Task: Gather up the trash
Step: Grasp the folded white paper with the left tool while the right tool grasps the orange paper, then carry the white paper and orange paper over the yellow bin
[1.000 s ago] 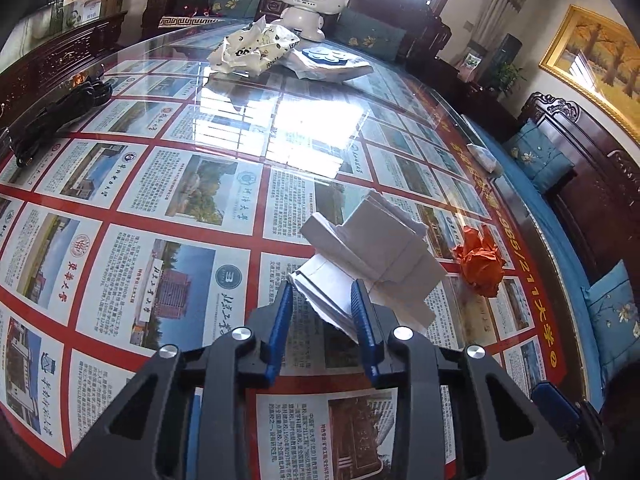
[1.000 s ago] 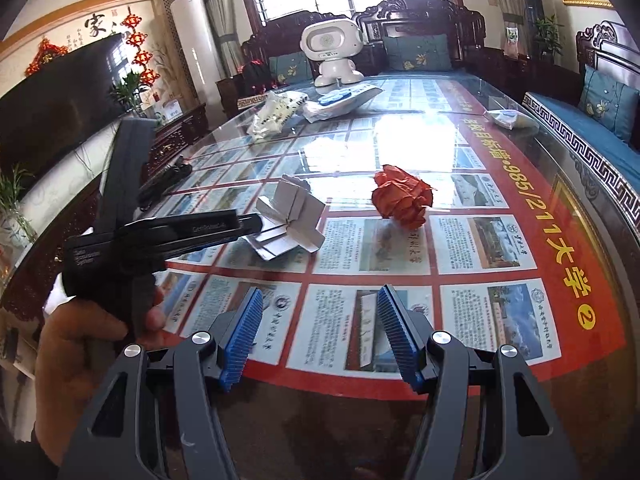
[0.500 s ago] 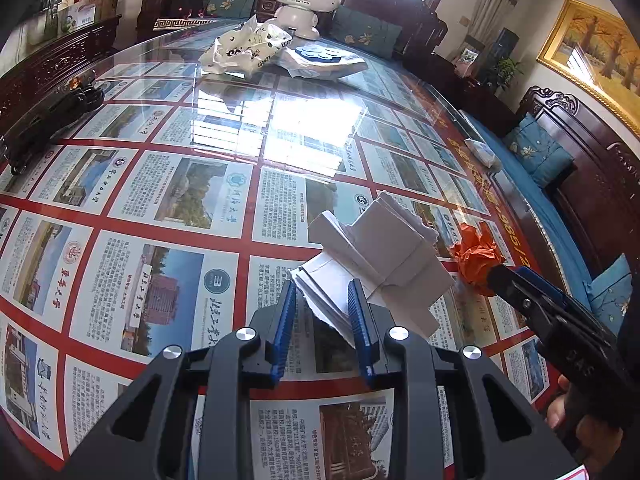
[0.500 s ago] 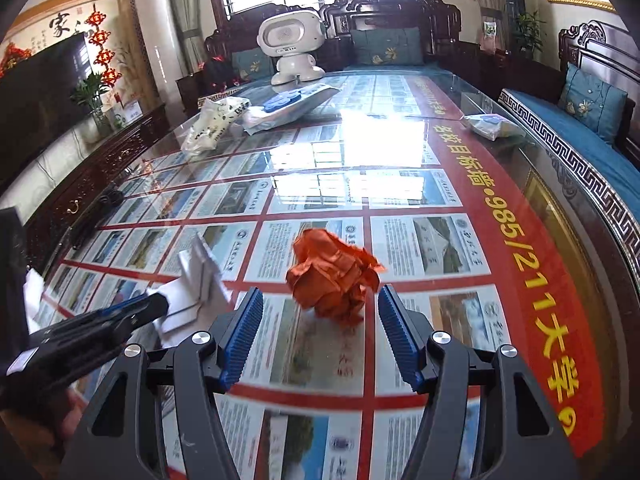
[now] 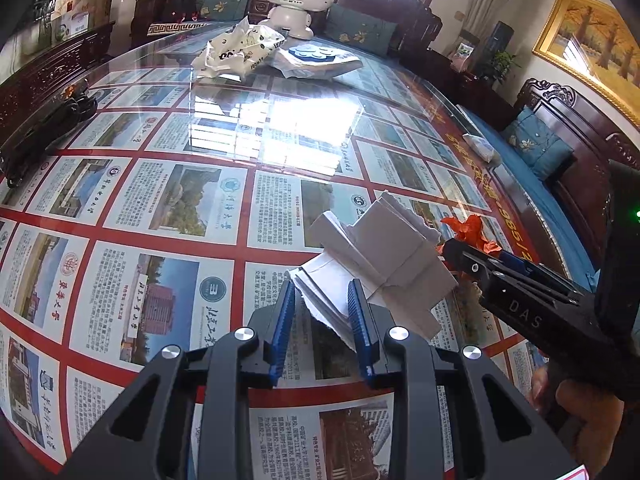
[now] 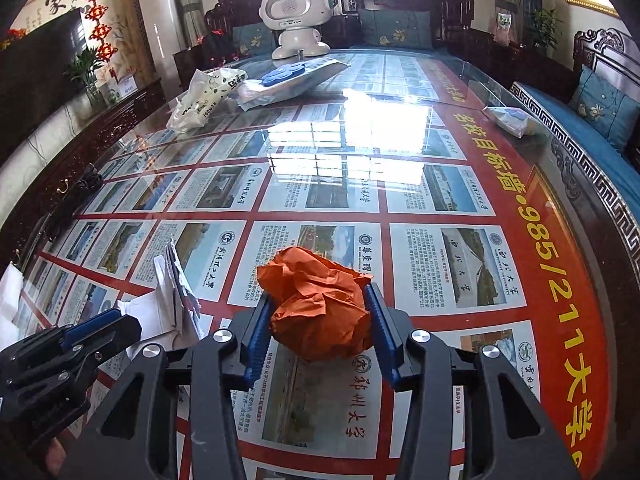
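Paper trash is being gathered with both hands at once. Orange crumpled paper [image 6: 320, 312] is sitting between the blue pads of the right gripper [image 6: 318, 334], whose jaws are closing on it; both pads are already meeting its sides, though the ball appears to be resting on the glass table [image 6: 400, 184] and is not yet lifted. White folded paper [image 5: 376, 264] is being clenched at its near edge by the left gripper [image 5: 322, 330], its jaws nearly together, with most of the sheet sticking out beyond the tips; whether it is clear of the glass cannot be told. Judged from this, one piece is secured and a second is being taken. Farther off, a printed white bag [image 5: 236, 54], a flat packet with a blue pad [image 5: 320, 60] and a small wrapped packet [image 6: 508, 118] near the right edge are lying untouched and may be awaiting collection. No bin is showing in either view, so disposal appears to be outstanding. A white toy robot [image 6: 296, 20] is standing at the far end.
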`<state>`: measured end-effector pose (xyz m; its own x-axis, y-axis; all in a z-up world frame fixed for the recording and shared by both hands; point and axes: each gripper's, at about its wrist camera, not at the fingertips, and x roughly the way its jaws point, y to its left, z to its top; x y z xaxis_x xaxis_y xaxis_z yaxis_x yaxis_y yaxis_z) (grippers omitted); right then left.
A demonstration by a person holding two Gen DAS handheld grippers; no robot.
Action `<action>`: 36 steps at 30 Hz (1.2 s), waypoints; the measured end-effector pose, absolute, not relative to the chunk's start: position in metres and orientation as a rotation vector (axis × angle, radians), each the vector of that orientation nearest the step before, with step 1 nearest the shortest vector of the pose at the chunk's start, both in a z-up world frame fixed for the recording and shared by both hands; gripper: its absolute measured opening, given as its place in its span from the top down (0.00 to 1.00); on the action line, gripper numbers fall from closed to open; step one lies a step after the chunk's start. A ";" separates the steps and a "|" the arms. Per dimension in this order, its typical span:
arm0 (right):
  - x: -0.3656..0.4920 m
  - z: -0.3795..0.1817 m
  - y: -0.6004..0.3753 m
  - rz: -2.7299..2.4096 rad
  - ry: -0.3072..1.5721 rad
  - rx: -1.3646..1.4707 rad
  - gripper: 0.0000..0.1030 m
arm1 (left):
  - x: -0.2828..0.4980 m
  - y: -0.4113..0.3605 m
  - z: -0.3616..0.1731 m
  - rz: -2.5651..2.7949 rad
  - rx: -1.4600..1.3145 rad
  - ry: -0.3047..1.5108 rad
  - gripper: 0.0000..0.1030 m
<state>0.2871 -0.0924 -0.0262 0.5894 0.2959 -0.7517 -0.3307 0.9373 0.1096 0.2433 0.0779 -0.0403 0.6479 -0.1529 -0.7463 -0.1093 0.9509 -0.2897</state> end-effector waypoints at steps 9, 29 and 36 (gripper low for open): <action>0.269 -0.025 -0.076 0.465 0.864 -0.086 0.61 | 0.247 0.077 -0.041 -0.026 -0.316 0.869 0.72; 0.249 -0.023 -0.085 0.596 0.901 0.027 0.62 | 0.235 0.060 -0.041 -0.099 -0.241 0.869 0.78; 0.224 -0.007 -0.090 0.601 0.854 0.023 0.62 | 0.216 0.055 -0.029 -0.115 -0.222 0.839 0.78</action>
<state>0.2243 -0.0899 -0.0070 0.5026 0.5062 -0.7008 -0.4883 0.8352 0.2531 0.2162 0.0551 -0.0289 0.6635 -0.1886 -0.7240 0.0136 0.9706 -0.2404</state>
